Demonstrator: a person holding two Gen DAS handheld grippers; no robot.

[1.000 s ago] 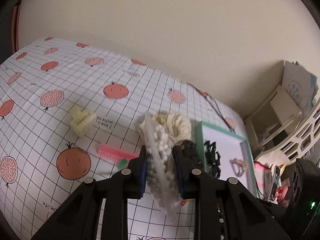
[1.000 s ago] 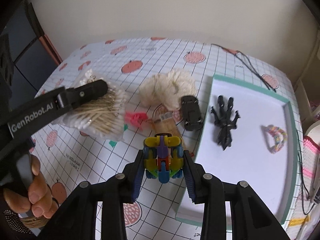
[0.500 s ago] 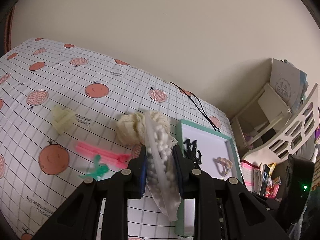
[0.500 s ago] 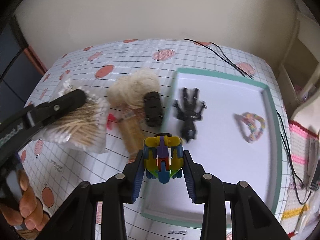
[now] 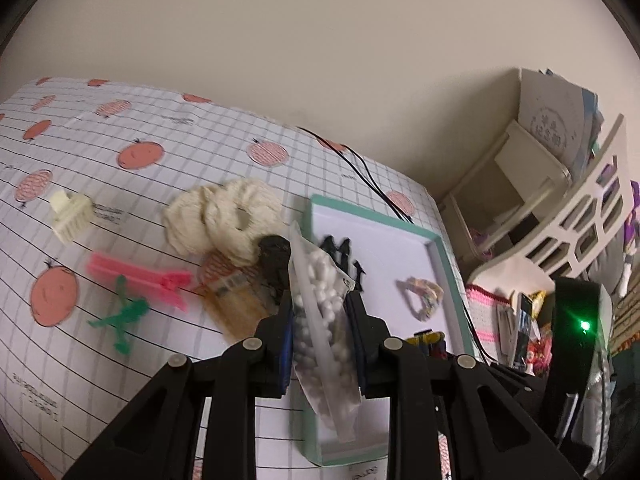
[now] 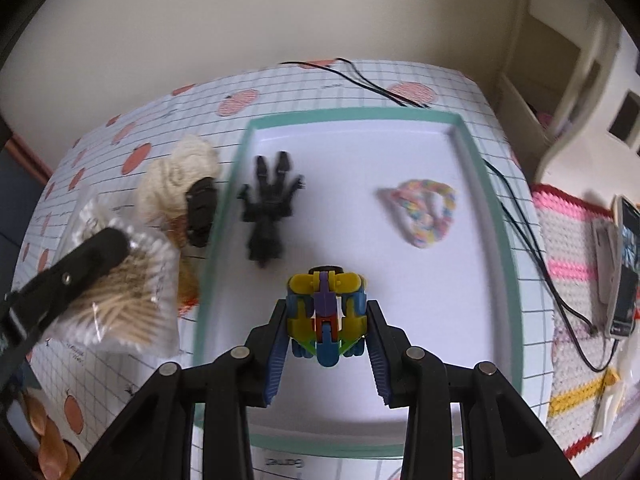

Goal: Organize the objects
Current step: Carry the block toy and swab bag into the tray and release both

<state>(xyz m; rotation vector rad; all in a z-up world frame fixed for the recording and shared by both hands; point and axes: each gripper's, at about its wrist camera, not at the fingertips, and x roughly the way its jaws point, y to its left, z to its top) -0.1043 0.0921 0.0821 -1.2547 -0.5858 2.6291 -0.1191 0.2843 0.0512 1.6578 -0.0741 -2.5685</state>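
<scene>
The right gripper (image 6: 326, 320) pinches a multicoloured block toy (image 6: 326, 314) and holds it above the near half of the white tray (image 6: 498, 216) with the mint-green rim. The left gripper (image 5: 320, 316) is clamped on a clear bag of cotton swabs (image 5: 324, 320), which hangs over the tray's left rim. Inside the tray lie a black claw hair clip (image 6: 268, 212), left of centre, and a pastel beaded bracelet (image 6: 424, 212), towards its right side. Just outside the left rim sit a black toy car (image 6: 200, 212) and cream scrunchies (image 5: 224, 220); farther left on the orange-print gridded tablecloth (image 5: 160, 128) lie a pink comb (image 5: 136, 276), a green figure (image 5: 124, 316) and a cream clip (image 5: 70, 216). A black cable (image 6: 532, 256) runs along the tray's right rim — touching or not, I cannot tell.
</scene>
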